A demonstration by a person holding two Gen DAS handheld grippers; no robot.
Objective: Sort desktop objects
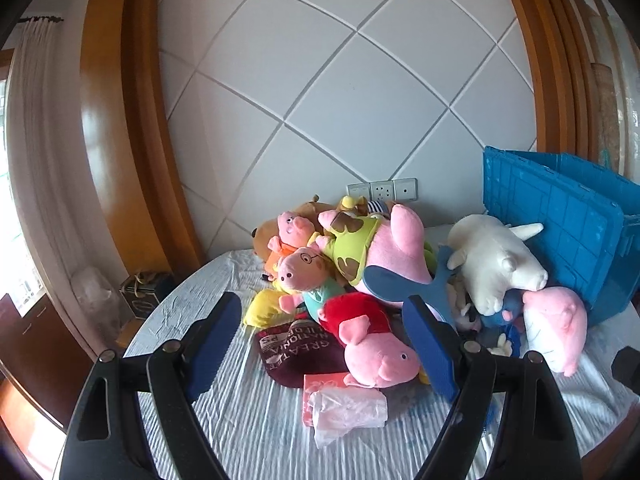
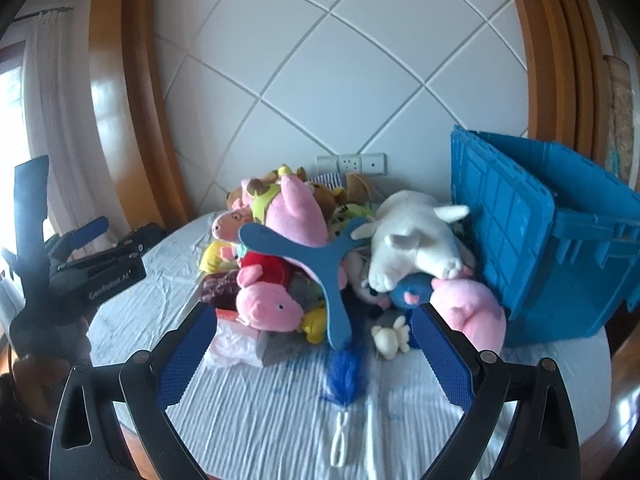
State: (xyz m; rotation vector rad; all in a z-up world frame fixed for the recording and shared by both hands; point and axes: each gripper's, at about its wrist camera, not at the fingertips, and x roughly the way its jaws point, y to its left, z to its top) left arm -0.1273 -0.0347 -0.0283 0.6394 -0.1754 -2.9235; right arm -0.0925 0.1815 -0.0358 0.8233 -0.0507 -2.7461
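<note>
- The round table (image 2: pixel 248 408), draped in a wrinkled pale cloth, has bare room across its near half and along the 9 o'clock side; its rim curves off at both lower corners.
- A blue crate (image 2: pixel 560 240) stands at 3 o'clock against the tiled wall, touching the toy pile.
- The left gripper (image 1: pixel 324 344) has its jaws apart, nothing between the pads; the red-dressed pink pig plush (image 1: pixel 368 340) lies just ahead at 12 o'clock.
- The right gripper (image 2: pixel 312 340) is likewise spread and empty; a blue boomerang-shaped piece (image 2: pixel 320 264) leans on the pile at 12 o'clock, and a white plush (image 2: pixel 412 236) sits at 1 o'clock.
- A blue tassel (image 2: pixel 344 376) lies on the cloth between the right jaws.
</note>
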